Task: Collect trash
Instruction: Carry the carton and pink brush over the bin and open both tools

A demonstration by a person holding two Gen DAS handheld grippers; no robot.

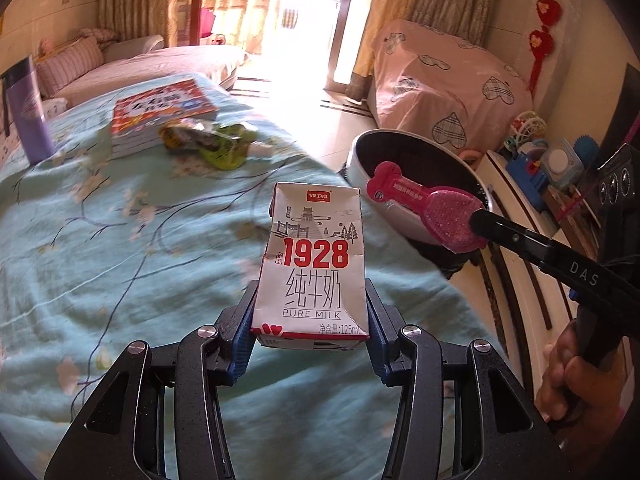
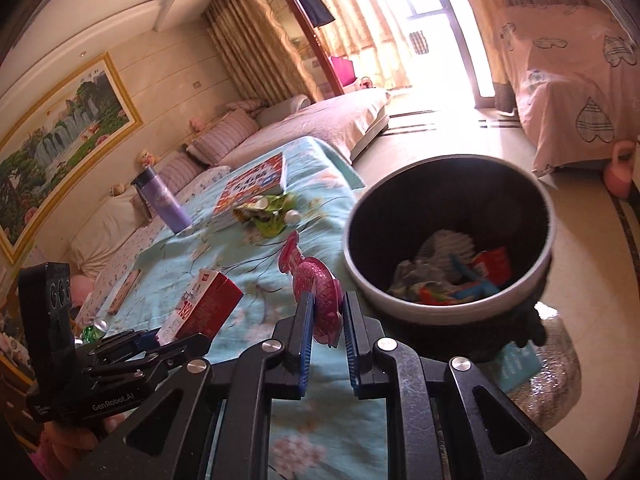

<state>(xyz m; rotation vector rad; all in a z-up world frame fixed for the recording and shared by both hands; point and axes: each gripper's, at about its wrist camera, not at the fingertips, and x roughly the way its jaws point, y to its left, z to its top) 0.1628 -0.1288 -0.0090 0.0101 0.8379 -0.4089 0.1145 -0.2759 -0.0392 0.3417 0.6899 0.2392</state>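
**Both grippers loaded, bin ahead**

Clamped in the left gripper [image 1: 310, 316], a milk carton [image 1: 314, 264] stands upright. At its two o'clock, the right gripper [image 2: 326, 320] pinches a pink wrapper [image 2: 316, 292], long axis pointing forward; the trash bin [image 2: 448, 308] lies at one o'clock, nearer this hand.

Between the fingers of the left gripper [image 1: 310, 322] the milk carton [image 1: 314, 264] is creased, slightly glossy paperboard. The pink wrapper [image 2: 320, 292] between the right gripper [image 2: 326, 344] fingers is shiny, glittery foil. Beyond them, the tablecloth [image 1: 120, 248] is matt printed cloth, and the bin [image 2: 448, 236] has a smooth glossy rim.
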